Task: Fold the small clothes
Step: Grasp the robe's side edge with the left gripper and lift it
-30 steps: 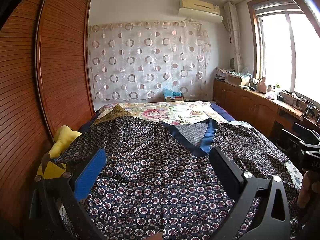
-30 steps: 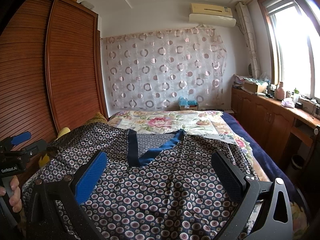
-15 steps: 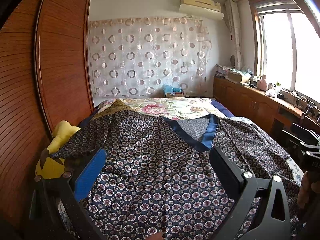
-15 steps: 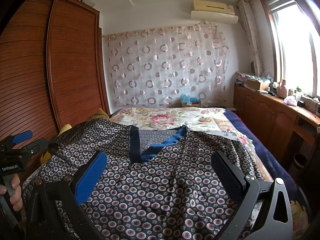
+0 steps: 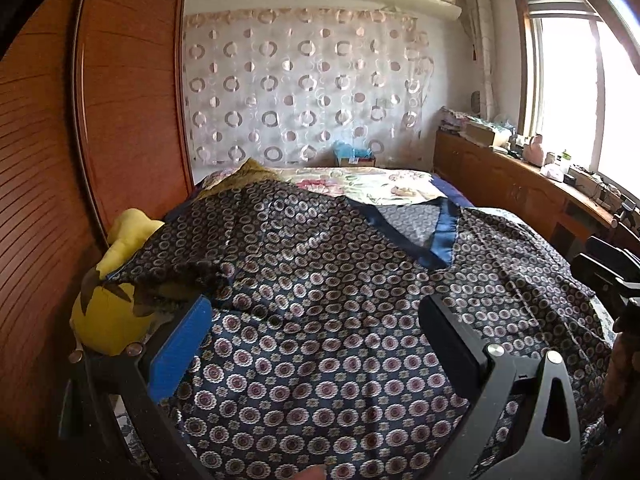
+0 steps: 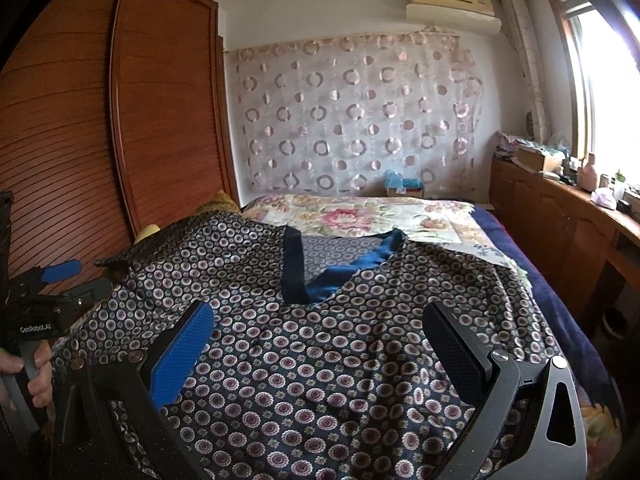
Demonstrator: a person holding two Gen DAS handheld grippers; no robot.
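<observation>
At 9 o'clock in the left wrist view: yellow plush toy (image 5: 108, 312) wedged against wooden wardrobe (image 5: 120, 92), partly under the garment's left shoulder. Count: one toy.

Centre, both views: patterned garment (image 5: 320, 320) spread front-up across bed (image 6: 532, 264), blue-trimmed V-neck (image 6: 320, 276) at 12 o'clock, far from the hems. One garment only, no stack visible.

Left gripper (image 5: 316, 344): jaws spread wide, nothing between them, hovering over the cloth near the left side. Same tool visible at 9 o'clock of the right view, a hand (image 6: 38, 372) on its handle.

Right gripper (image 6: 320, 348): also wide apart, empty, over the mid-chest. Two grippers, neither pinching fabric.

Judged step: picking first grasp points, fold not started.

Doing it well:
- Left side bunched at 10 o'clock over the toy; flatten or pull clear before creasing.
- Pinch shoulder seam and matching hem edge, single layer plus backing, not a mid-panel bite.
- Keep both grasps on one side, carry toward the neckline axis, lay down without dragging.
- Slick-looking fabric, likely slides; close fully before lifting.

Floral bedspread (image 6: 360, 216) at 12 o'clock beyond collar: one. Window side at 3 o'clock, counter clutter too small to count.
</observation>
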